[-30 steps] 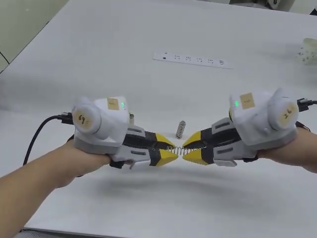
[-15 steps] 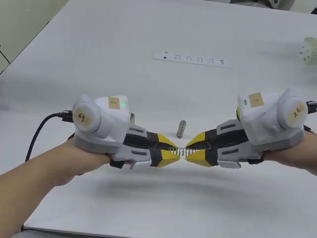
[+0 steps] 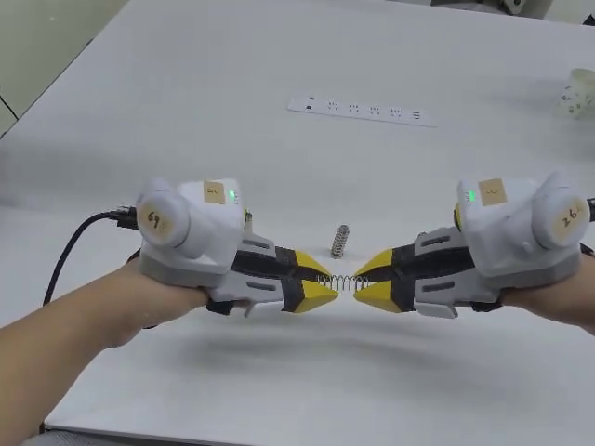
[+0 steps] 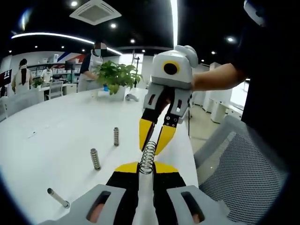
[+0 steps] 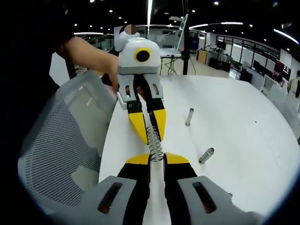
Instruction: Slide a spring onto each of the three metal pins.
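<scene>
A thin spring (image 3: pixel 342 281) stretches level between the two grippers, just above the white table (image 3: pixel 186 121). My left gripper (image 3: pixel 327 284) is shut on its left end, and the spring (image 4: pixel 148 157) rises out of its yellow tips. My right gripper (image 3: pixel 359 280) is shut on the other end of the spring (image 5: pixel 154 143). I cannot tell whether a pin sits inside it. Behind the tips stands a pin wearing a spring (image 3: pixel 340 242). The left gripper view has two sprung pins (image 4: pixel 116 136) (image 4: pixel 95 158) and a bare pin (image 4: pixel 58 198). A bare pin (image 5: pixel 189 117) stands in the right gripper view.
A white power strip (image 3: pixel 361 110) lies farther back on the table. A black cable (image 3: pixel 74 251) trails from the left gripper. A small white object (image 3: pixel 578 93) sits at the far right edge. A mesh chair (image 4: pixel 234 168) stands beside the table.
My right gripper has drawn back to the right. More of the spring now spans the gap between the two pairs of tips. The left gripper has stayed put.
</scene>
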`<state>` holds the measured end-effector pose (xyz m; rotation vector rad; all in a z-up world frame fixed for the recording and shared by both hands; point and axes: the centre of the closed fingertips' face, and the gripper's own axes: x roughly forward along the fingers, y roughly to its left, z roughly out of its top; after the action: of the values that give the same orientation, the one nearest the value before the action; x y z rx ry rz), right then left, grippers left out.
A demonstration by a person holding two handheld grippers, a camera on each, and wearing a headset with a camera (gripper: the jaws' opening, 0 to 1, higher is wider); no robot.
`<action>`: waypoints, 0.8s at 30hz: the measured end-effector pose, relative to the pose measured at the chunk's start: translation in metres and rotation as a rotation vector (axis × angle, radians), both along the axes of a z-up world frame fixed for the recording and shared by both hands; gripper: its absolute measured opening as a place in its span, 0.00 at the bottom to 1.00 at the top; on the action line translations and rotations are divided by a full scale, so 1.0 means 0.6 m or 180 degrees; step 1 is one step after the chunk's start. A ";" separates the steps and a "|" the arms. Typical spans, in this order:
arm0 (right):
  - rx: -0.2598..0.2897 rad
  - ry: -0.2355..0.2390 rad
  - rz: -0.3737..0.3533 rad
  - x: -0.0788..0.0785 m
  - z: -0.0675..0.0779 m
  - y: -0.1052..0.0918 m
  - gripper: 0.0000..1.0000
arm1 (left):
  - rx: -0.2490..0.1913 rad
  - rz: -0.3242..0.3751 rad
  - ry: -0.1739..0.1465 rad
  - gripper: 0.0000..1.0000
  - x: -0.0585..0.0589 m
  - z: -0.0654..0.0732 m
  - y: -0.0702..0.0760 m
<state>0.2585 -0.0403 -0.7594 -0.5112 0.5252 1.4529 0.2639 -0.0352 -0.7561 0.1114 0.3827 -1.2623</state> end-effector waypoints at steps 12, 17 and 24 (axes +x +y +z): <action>0.0093 -0.0053 0.0093 -0.007 0.043 0.023 0.07 | 0.0015 0.0046 0.0018 0.02 0.001 -0.007 0.007; 0.0105 -0.0090 0.0176 -0.014 0.050 0.036 0.07 | 0.0094 0.0001 -0.0002 0.02 -0.001 -0.016 0.005; 0.0169 -0.0139 0.0237 -0.018 0.062 0.051 0.07 | 0.0078 -0.0005 0.0007 0.02 -0.004 -0.020 0.000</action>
<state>0.2479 -0.0097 -0.7220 -0.5239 0.4358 1.5192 0.2618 -0.0354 -0.7678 0.1313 0.4001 -1.2595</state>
